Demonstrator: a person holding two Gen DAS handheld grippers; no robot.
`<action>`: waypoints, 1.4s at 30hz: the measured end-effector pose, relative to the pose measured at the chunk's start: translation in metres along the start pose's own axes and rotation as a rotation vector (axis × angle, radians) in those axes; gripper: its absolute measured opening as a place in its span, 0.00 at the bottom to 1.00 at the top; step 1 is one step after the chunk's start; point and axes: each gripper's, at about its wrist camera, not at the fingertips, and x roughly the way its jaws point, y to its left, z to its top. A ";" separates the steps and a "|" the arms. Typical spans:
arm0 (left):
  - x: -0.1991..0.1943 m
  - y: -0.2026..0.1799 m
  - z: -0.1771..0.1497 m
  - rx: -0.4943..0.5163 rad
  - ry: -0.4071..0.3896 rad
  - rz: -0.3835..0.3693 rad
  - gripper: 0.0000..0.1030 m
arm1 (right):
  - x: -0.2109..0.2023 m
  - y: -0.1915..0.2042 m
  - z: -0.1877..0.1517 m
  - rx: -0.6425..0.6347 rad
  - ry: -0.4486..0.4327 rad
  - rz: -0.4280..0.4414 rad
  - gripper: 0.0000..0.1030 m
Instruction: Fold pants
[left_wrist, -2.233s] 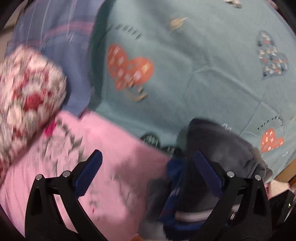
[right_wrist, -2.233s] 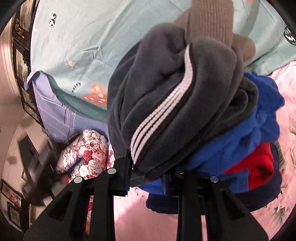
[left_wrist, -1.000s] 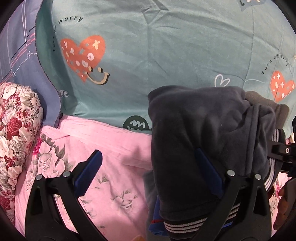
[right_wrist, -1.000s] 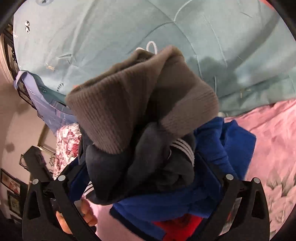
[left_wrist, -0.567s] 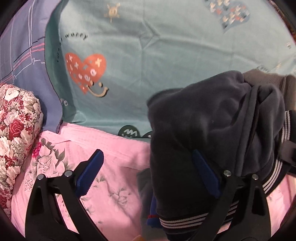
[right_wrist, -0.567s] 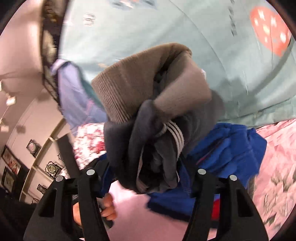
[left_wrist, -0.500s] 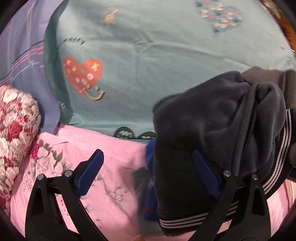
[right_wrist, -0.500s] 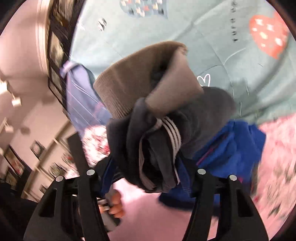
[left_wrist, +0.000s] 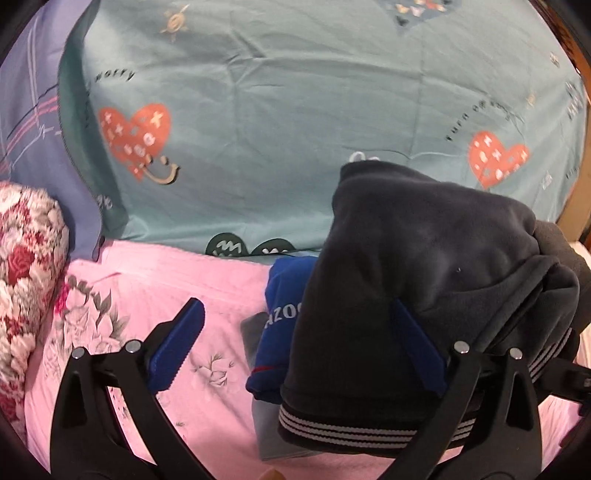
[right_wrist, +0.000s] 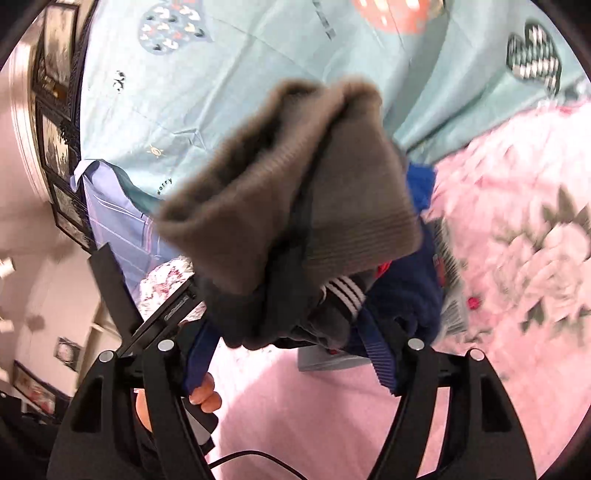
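surface: I see a bed under a pink floral sheet (left_wrist: 155, 295) | far side: teal heart-print cover (left_wrist: 295, 129) overlapping the sheet's edge | my left: red-rose floral pillow (left_wrist: 26, 258), lavender striped fabric (left_wrist: 26, 110) | near middle: blue garment (left_wrist: 280, 332) lying on the sheet
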 end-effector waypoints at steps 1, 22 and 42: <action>0.000 0.003 0.001 -0.011 0.001 0.001 0.98 | -0.010 0.005 0.001 -0.028 -0.039 -0.030 0.70; -0.007 0.015 -0.005 -0.092 0.016 0.004 0.98 | -0.010 -0.011 0.043 -0.112 -0.106 -0.039 0.86; -0.250 0.095 -0.057 -0.147 -0.073 -0.006 0.98 | -0.203 0.134 -0.104 -0.416 -0.319 -0.201 0.89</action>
